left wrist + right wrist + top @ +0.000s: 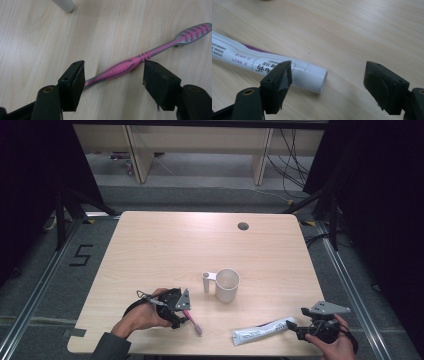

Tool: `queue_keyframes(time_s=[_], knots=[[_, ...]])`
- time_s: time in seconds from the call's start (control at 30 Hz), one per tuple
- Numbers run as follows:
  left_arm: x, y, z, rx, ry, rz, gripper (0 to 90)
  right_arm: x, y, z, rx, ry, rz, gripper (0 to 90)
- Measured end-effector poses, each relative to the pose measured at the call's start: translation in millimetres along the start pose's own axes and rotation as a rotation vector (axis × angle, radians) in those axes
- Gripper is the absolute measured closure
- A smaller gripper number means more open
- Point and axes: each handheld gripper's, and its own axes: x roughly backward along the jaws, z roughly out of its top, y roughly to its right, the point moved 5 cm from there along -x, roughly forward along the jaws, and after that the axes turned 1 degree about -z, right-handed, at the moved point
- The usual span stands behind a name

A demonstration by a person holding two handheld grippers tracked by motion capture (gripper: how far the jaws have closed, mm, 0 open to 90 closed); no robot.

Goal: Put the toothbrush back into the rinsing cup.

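A pink and grey toothbrush [125, 67] lies flat on the wooden table, its handle running between the jaws of my left gripper [113, 83], which stands open around it. From above, the toothbrush [192, 322] pokes out below the left gripper [177, 312]. A white toothpaste tube [262, 63] lies on the table with its cap end between the open jaws of my right gripper [328, 85]. In the high view the tube [262, 330] lies near the front edge, left of the right gripper [296, 327]. A white cup [227, 284] with a side holder [207, 281] stands mid-table.
The wooden table [165, 245] has a round cable hole [243, 226] near its far edge. Dark floor with rails surrounds it, and a "5" is marked on the floor [80, 255] at the left. The cup's base [63, 5] shows at the top of the left gripper view.
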Motion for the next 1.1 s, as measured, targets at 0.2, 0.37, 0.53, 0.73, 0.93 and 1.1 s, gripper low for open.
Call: queue_keyframes(time_s=[0.2,0.37,0.53,0.73,0.93,1.1], knots=[[-5.4,0.6,1.3,-0.009,-0.003,-0.056,36.6,1.0,-1.5,-0.4,-0.024,-0.006,0.005,23.9],[-4.0,0.5,-0.8,0.021,-0.016,-0.077,45.3,0.6,0.7,0.0,-0.005,-0.002,0.006,23.9],[-2.3,0.8,-2.3,0.032,-0.036,-0.087,51.5,0.2,0.7,0.4,0.005,0.005,0.007,23.9],[2.5,-0.4,-3.8,0.040,-0.087,-0.086,57.4,0.2,-0.5,0.0,-0.006,-0.003,0.008,23.9],[5.7,-2.4,-8.3,0.022,-0.133,-0.084,59.6,-0.1,-0.7,0.0,-0.005,-0.004,0.013,23.9],[5.5,-4.7,-12.8,0.029,-0.160,-0.087,63.2,0.0,-1.2,-0.1,-0.007,-0.005,0.009,24.0]])
